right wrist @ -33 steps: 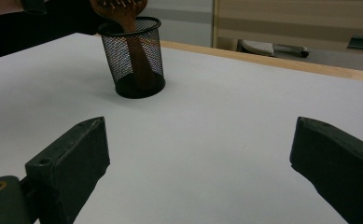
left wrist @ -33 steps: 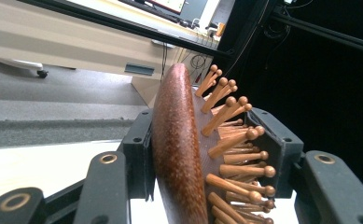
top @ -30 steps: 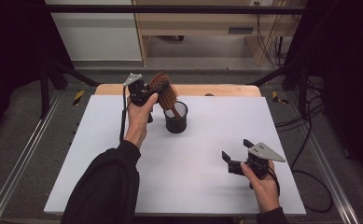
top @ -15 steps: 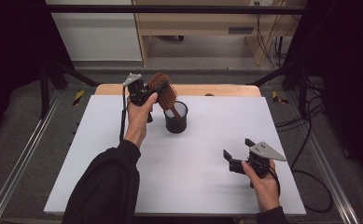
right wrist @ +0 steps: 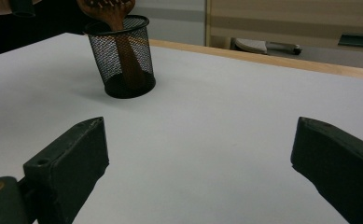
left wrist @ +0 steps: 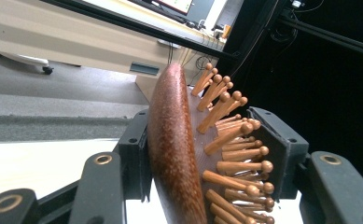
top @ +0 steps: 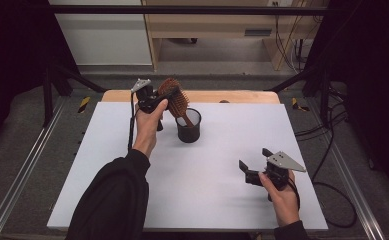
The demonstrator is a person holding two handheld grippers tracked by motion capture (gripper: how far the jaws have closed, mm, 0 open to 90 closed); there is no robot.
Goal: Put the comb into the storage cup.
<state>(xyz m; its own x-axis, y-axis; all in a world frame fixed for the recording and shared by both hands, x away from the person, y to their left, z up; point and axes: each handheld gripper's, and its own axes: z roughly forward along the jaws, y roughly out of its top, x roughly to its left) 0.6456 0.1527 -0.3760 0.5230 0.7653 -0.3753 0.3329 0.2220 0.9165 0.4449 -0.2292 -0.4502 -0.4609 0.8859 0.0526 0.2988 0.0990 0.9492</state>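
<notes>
The left gripper [top: 158, 98] clamps the hairbrush [top: 174, 100] by its head so the handle stands in the mesh cup [top: 188, 126]; the right gripper [top: 256, 163] waits released, well apart from the cup.

Brush [top: 174, 99]: brown wood, oval head with round-tipped wooden pins, tilted, head up and leaning left, handle down inside cup [top: 188, 126], head clamped between the left tongs [top: 154, 97], one jaw on its smooth back, other on the pins. Cup: black wire mesh, round, upright on white bench, far-centre, brush handle resting against its inner wall and bottom
</notes>
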